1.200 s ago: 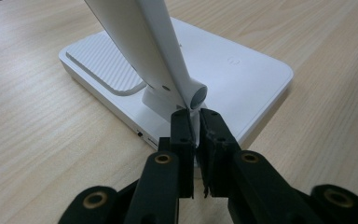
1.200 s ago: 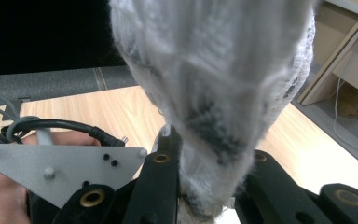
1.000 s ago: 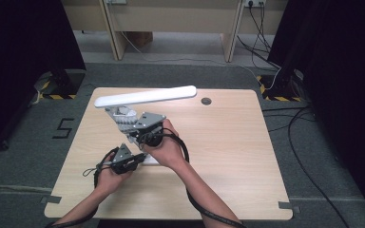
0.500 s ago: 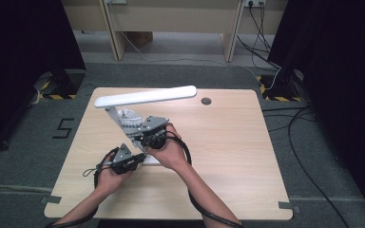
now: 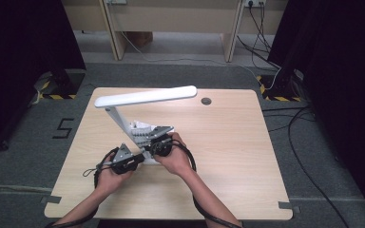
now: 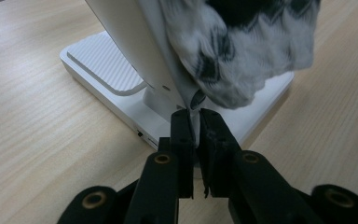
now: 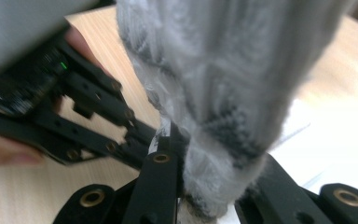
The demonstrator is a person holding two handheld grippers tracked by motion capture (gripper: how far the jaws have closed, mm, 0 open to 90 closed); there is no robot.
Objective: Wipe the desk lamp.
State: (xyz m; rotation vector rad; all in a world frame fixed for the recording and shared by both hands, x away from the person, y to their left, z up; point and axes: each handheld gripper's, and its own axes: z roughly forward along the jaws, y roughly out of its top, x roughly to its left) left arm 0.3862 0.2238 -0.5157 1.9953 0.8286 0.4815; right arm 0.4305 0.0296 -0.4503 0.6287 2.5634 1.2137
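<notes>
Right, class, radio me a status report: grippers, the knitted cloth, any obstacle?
Left gripper shut on knitted cloth. Right gripper shut on it too. Cloth hangs against desk lamp arm. Lamp base close underneath.

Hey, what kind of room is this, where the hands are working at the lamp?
Most likely a lab or recording studio: a lone wooden table stands on grey carpet between black curtains, with loose cables trailing along the floor.

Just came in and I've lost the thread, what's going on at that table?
A person is working a grey-and-white patterned cloth draped on the arm of a white desk lamp. The left tool is shut on the cloth's edge beside the lamp's base, and the right tool is clamped on the cloth too, close by.
</notes>
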